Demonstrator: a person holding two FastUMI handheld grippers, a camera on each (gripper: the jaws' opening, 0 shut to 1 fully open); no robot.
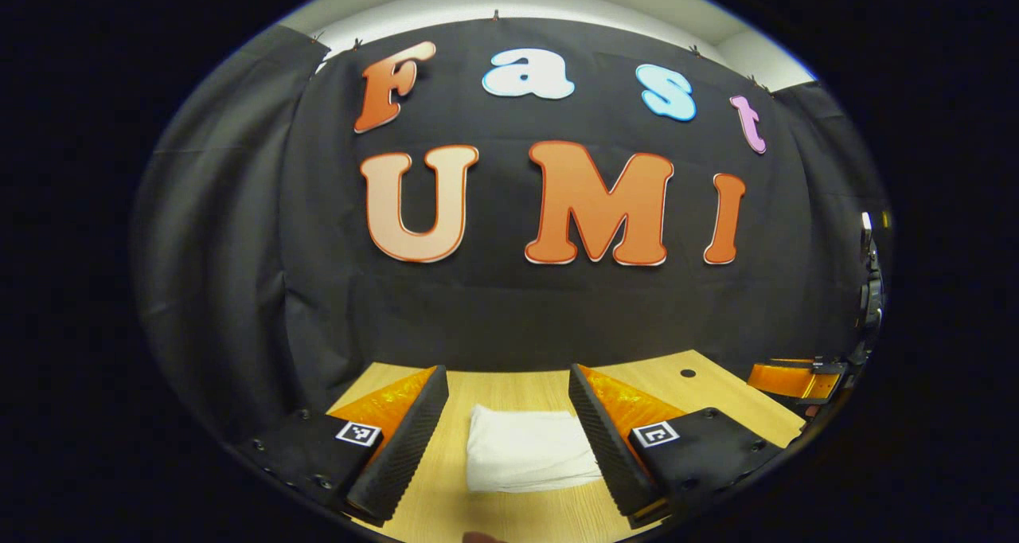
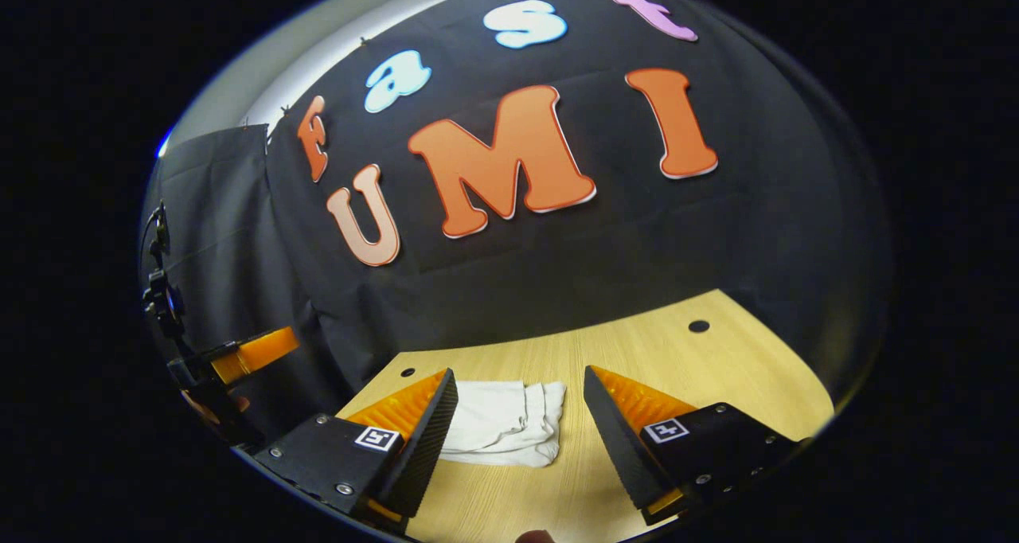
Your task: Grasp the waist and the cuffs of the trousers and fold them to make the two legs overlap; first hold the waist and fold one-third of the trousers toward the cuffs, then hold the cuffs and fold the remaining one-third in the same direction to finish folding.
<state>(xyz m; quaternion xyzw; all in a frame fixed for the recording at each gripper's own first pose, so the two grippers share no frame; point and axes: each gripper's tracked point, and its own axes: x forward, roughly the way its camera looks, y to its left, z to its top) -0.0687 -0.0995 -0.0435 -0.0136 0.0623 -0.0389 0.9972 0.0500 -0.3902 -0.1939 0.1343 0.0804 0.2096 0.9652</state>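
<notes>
Looks basically done: white trousers (image 1: 529, 449) sit as compact folded bundle on wooden table (image 1: 509, 519). Left gripper (image 1: 508, 439) and right gripper (image 2: 517, 439) both hang above it, jaws spread, holding nothing. No fold left, I reckon.

Pale wooden counter (image 1: 517, 519) with small round dark holes, and lying flat on it, a white pair of trousers (image 1: 527, 449) folded into a compact bundle.

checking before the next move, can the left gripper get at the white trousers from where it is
Probably yes: the left gripper is open, and the folded trousers lie on the table between its fingers with nothing in the way.
</notes>
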